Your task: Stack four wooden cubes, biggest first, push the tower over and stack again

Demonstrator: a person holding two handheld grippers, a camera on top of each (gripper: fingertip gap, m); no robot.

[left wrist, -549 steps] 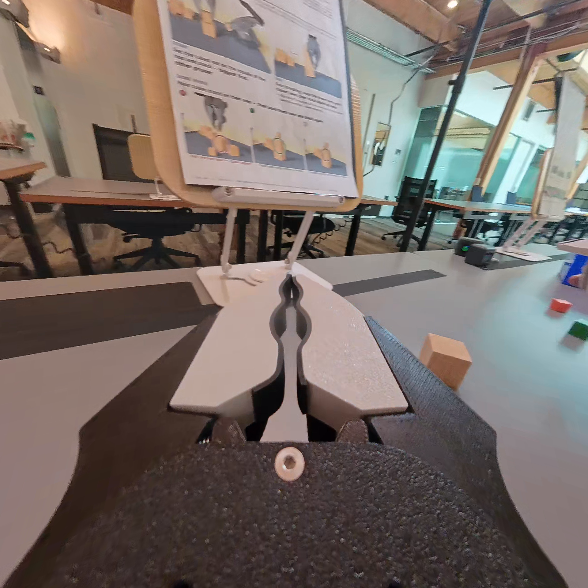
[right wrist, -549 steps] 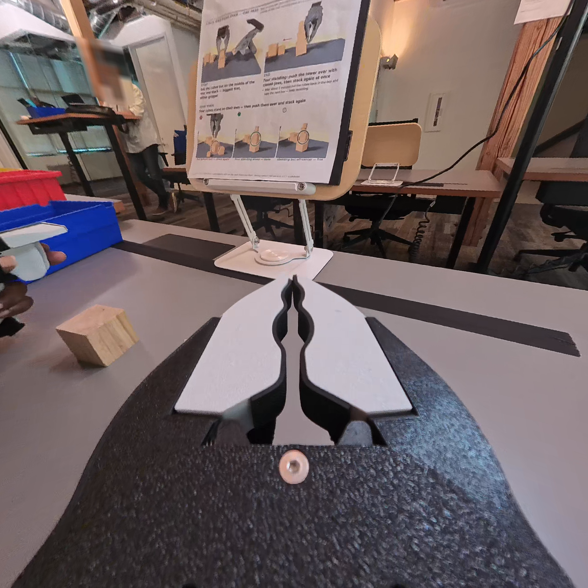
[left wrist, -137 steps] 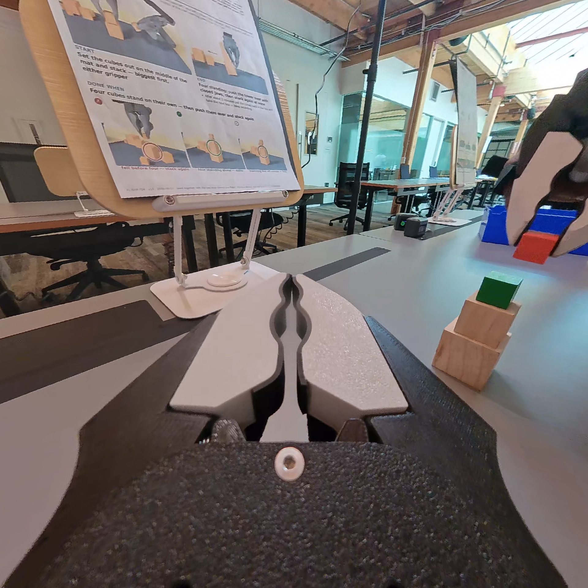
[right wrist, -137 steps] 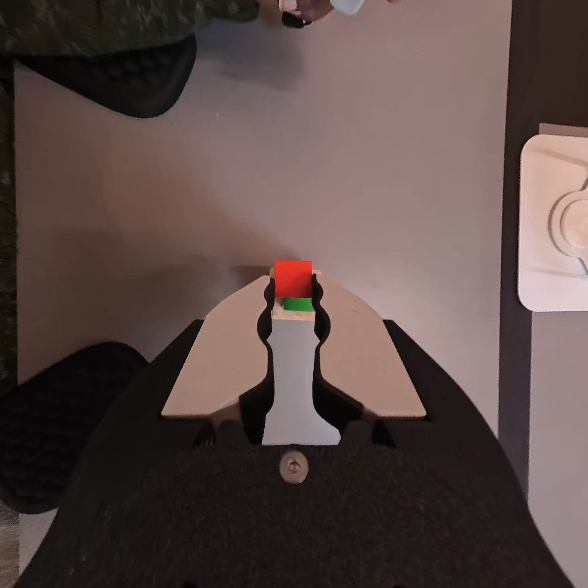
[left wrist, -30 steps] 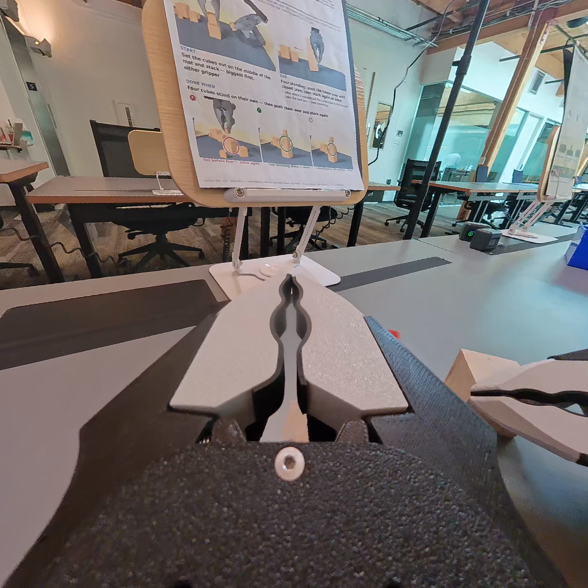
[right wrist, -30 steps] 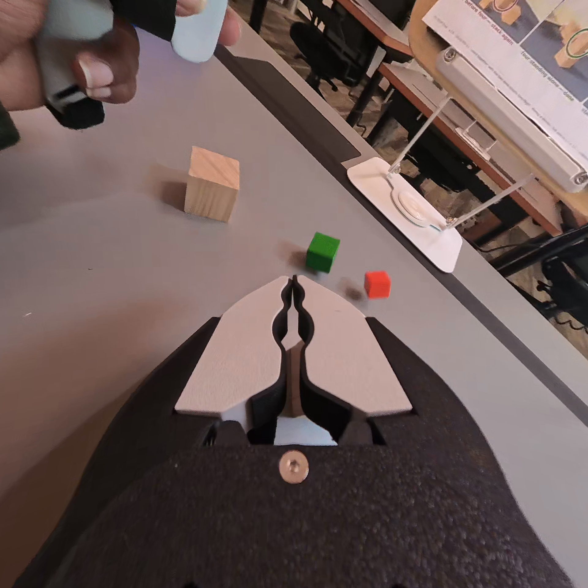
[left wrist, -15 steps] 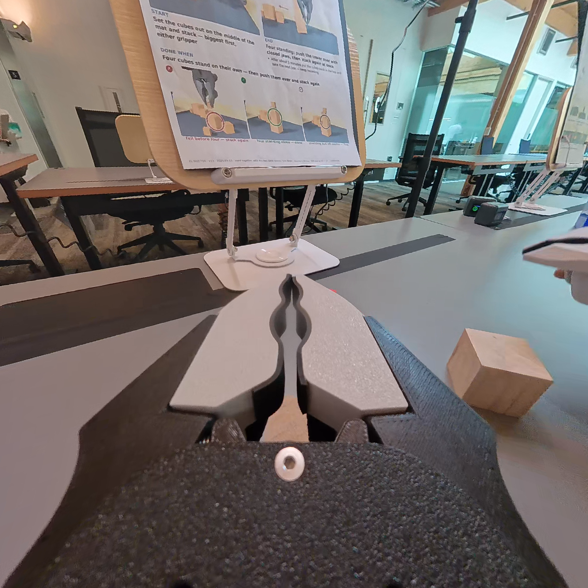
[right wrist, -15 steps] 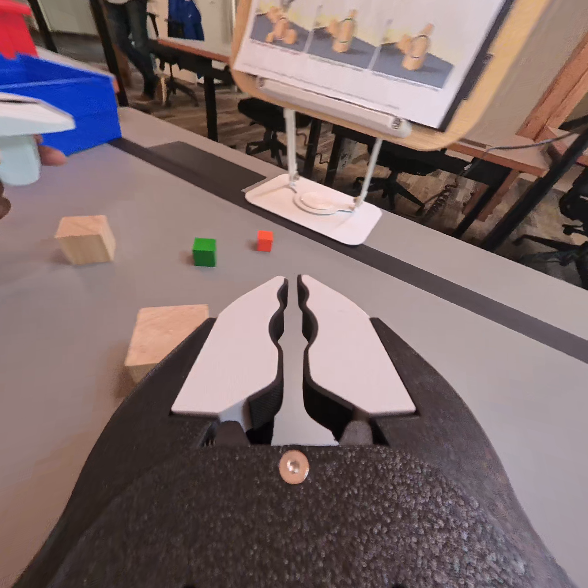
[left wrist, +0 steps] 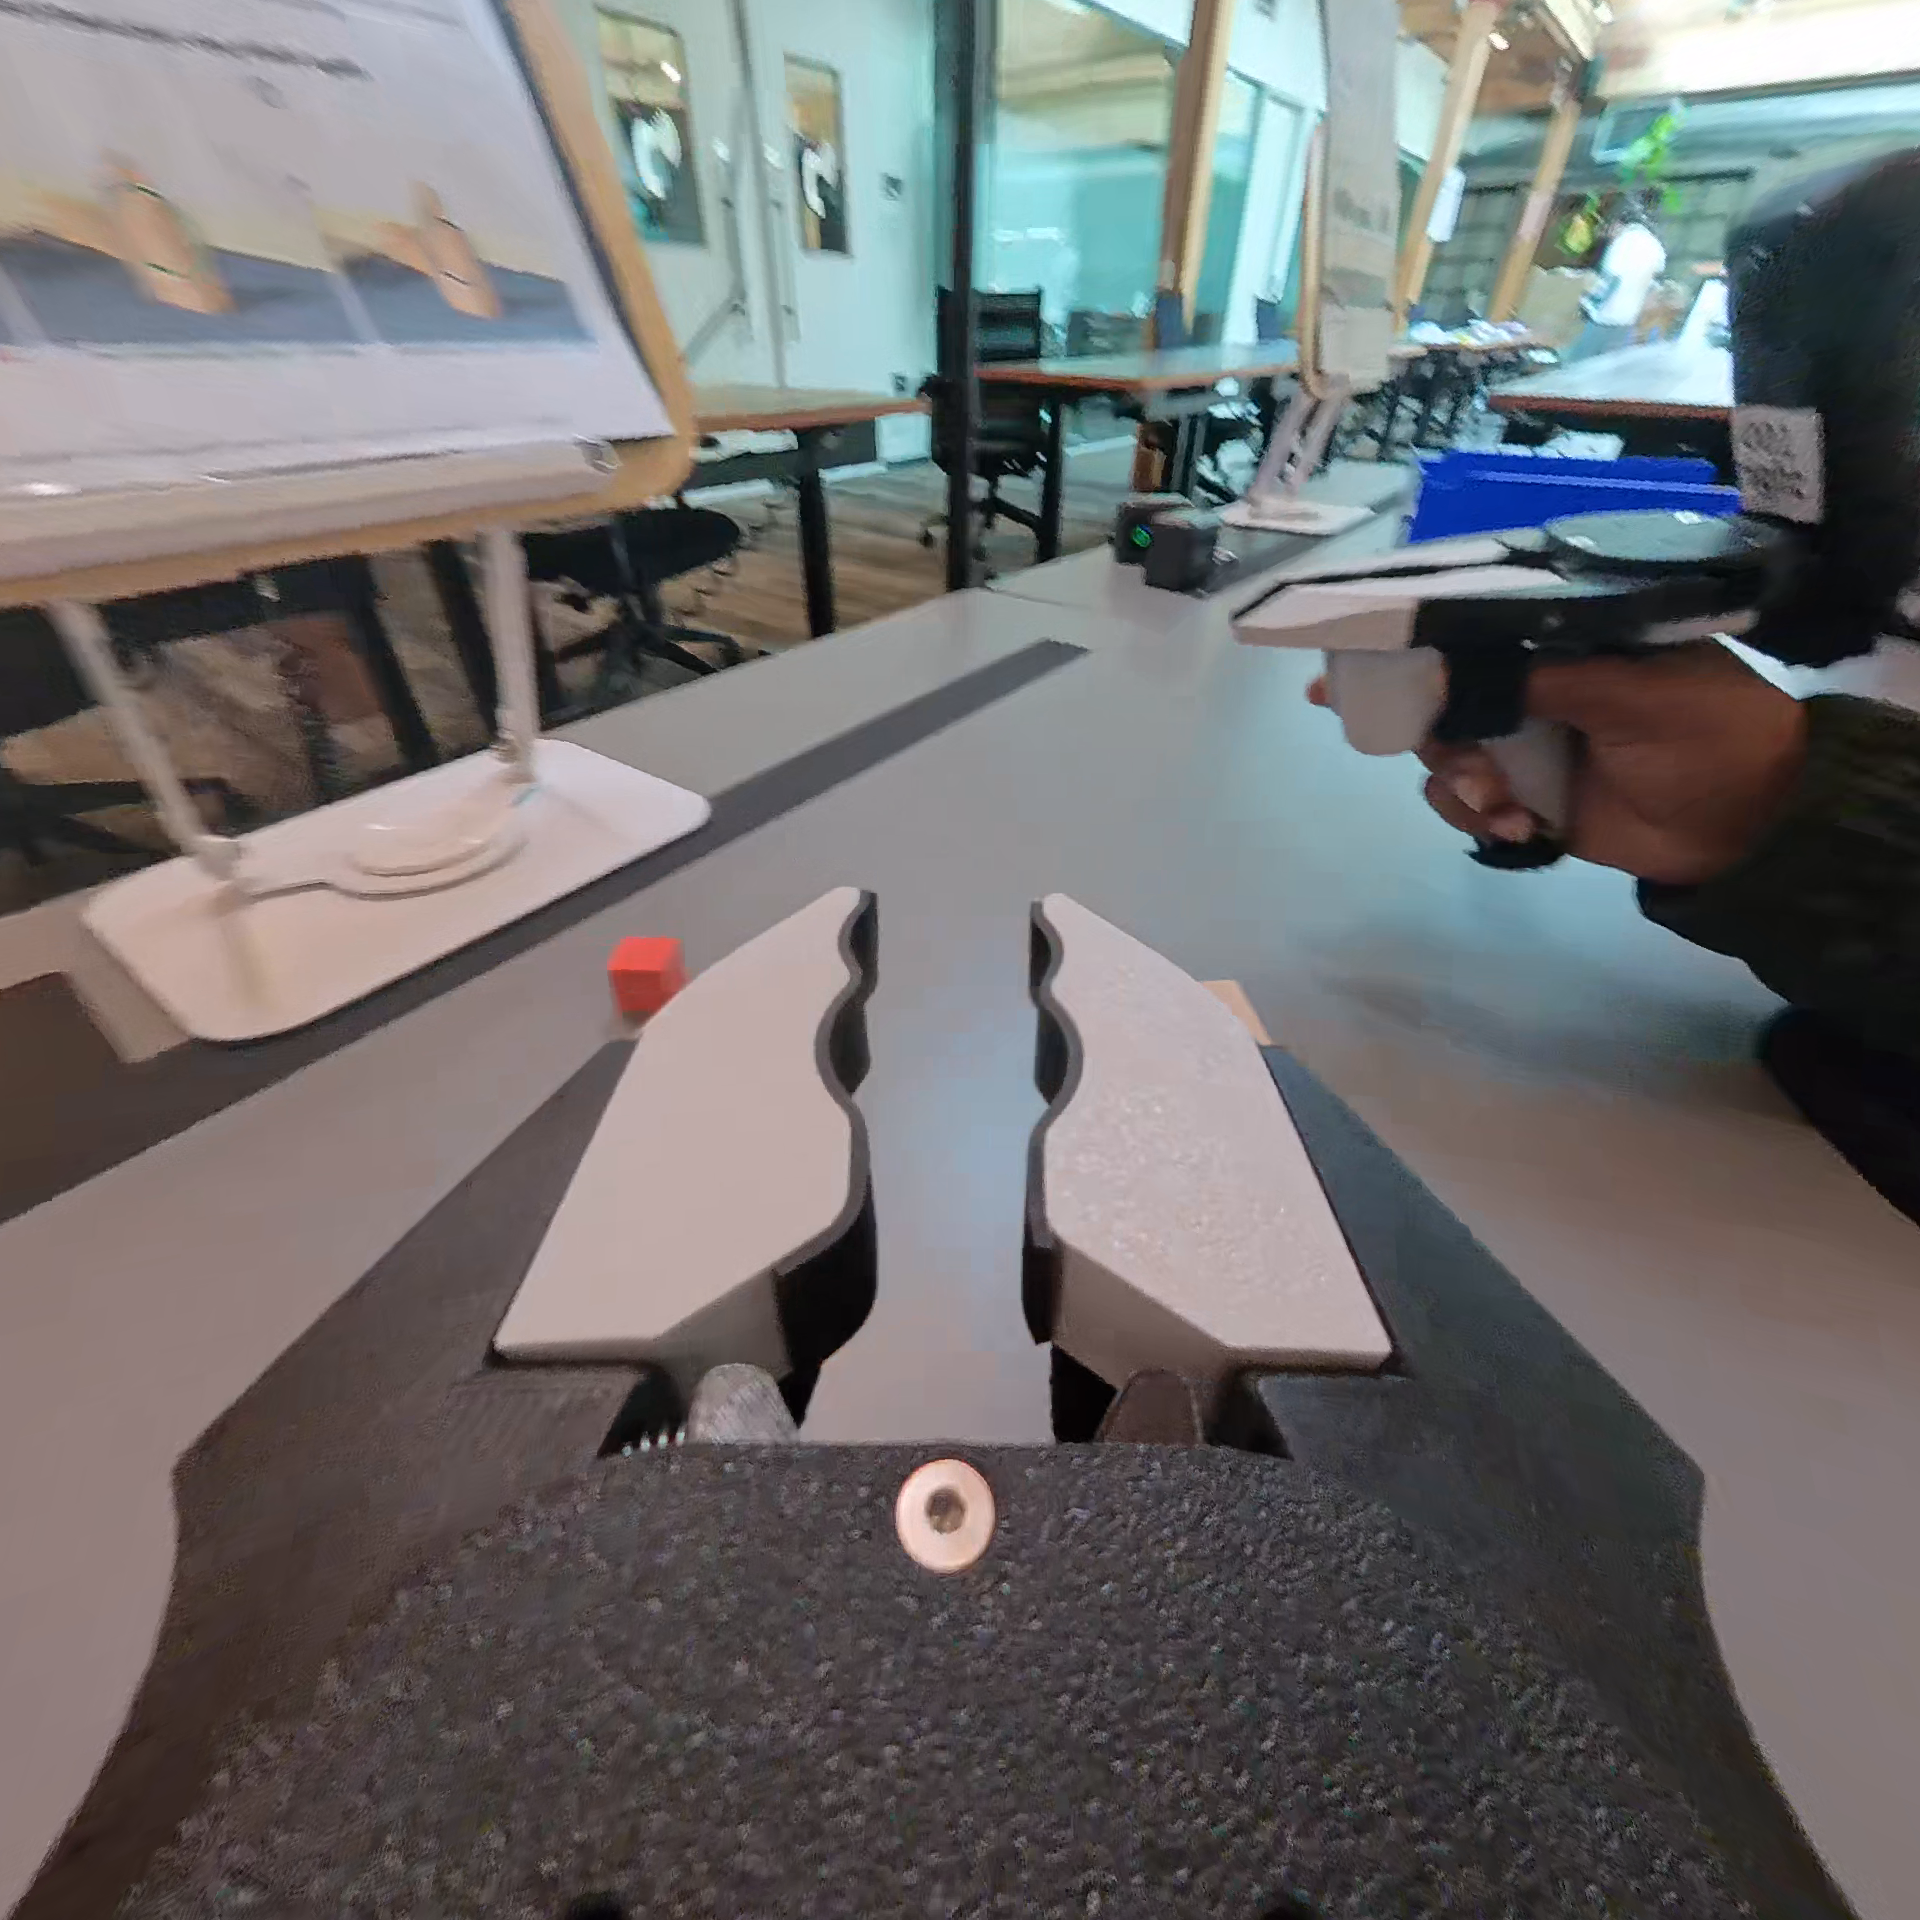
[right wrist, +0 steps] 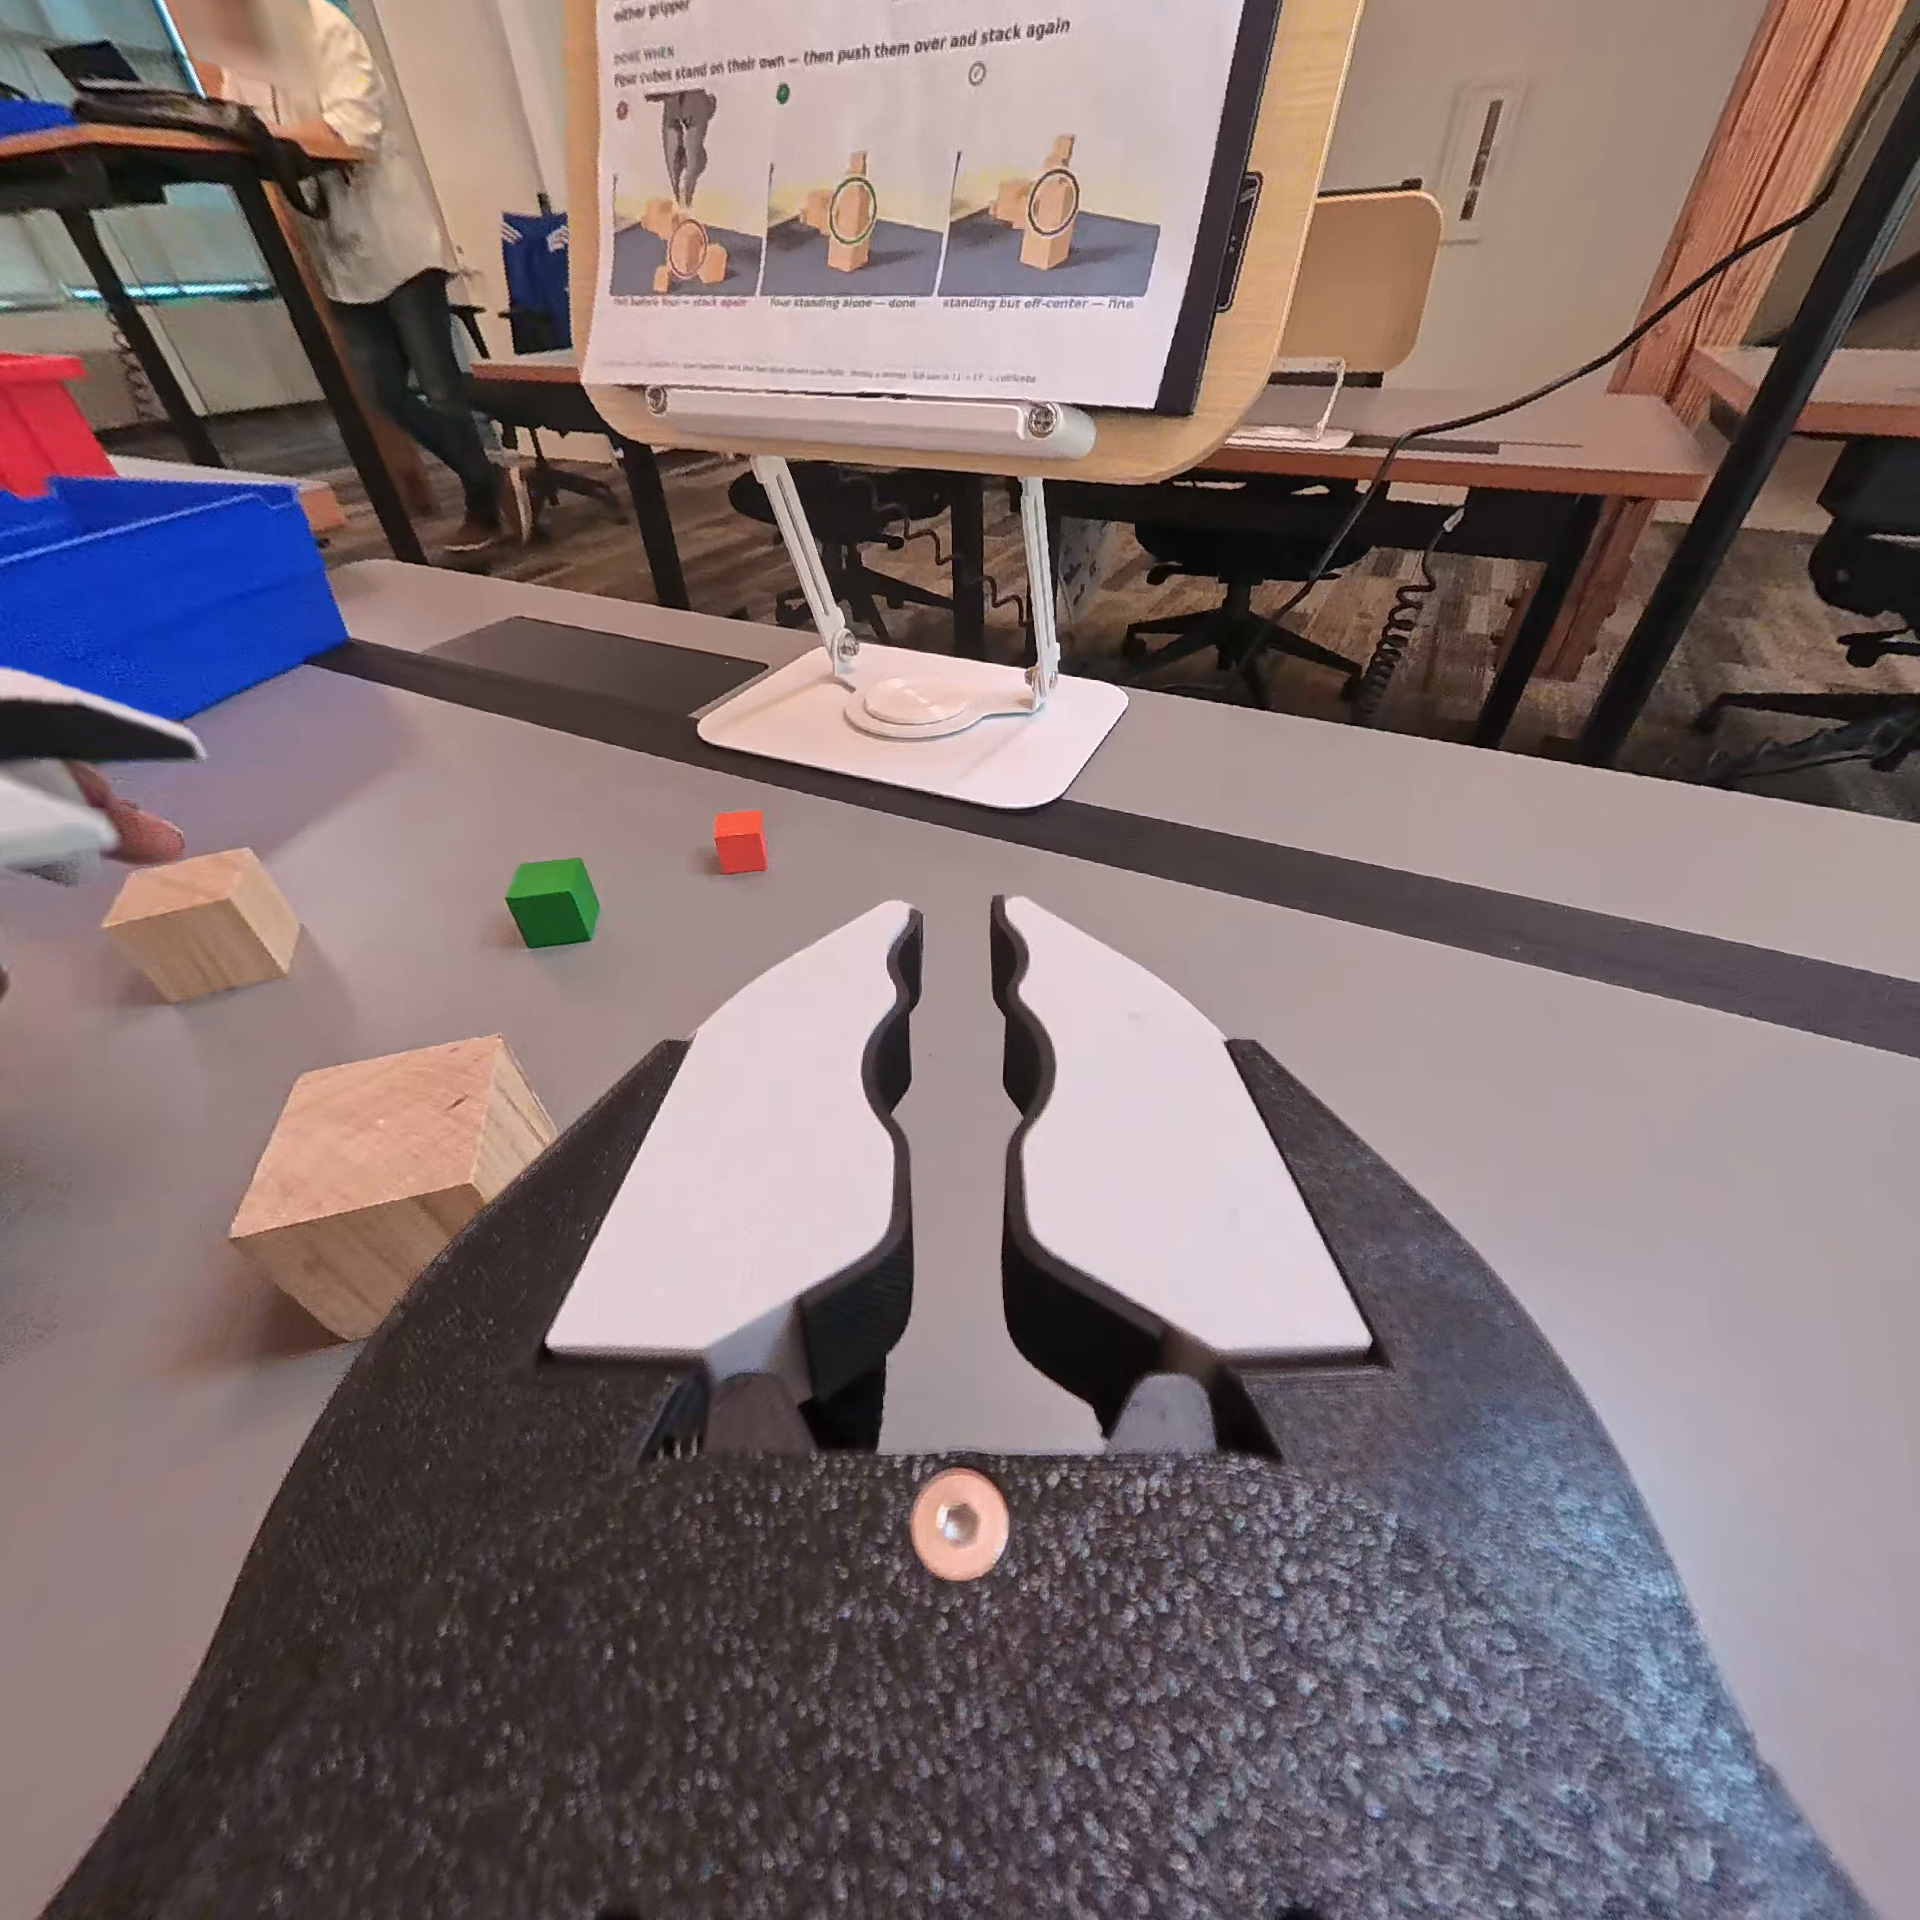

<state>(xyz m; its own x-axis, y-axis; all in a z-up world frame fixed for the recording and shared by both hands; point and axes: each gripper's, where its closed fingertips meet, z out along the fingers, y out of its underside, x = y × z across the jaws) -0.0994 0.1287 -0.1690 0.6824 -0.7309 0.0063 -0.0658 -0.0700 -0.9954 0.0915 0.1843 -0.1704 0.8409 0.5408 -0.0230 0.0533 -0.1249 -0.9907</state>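
My left gripper (left wrist: 951, 914) is open and empty, low over the grey table (left wrist: 1195, 810). A small red cube (left wrist: 644, 971) lies just left of its left finger, and a corner of a wooden cube (left wrist: 1236, 1008) shows behind its right finger. My right gripper (right wrist: 956, 914) is open a little and empty. In the right wrist view a large wooden cube (right wrist: 384, 1164) lies beside its left finger, a smaller wooden cube (right wrist: 203, 920) farther left, a green cube (right wrist: 553, 902) and the red cube (right wrist: 740, 840) ahead to the left. The right gripper also shows in the left wrist view (left wrist: 1330, 613), held by a hand.
A sheet on a wooden board with a white stand (right wrist: 914, 727) is at the table's far edge, beside a dark strip (right wrist: 1455, 904). A blue bin (right wrist: 156, 603) and a red bin (right wrist: 42, 426) stand far left. A person (right wrist: 364, 208) stands at a desk behind. The left gripper's tips are roughly 20 centimeters from the right gripper's. My left gripper's tips are some 10 centimeters from the large wooden cube (right wrist: 384, 1164).
Both grippers have opened from shut, the left one wider. The left view has swung to the right. Earlier a stack of cubes stood; they now lie apart on the table.
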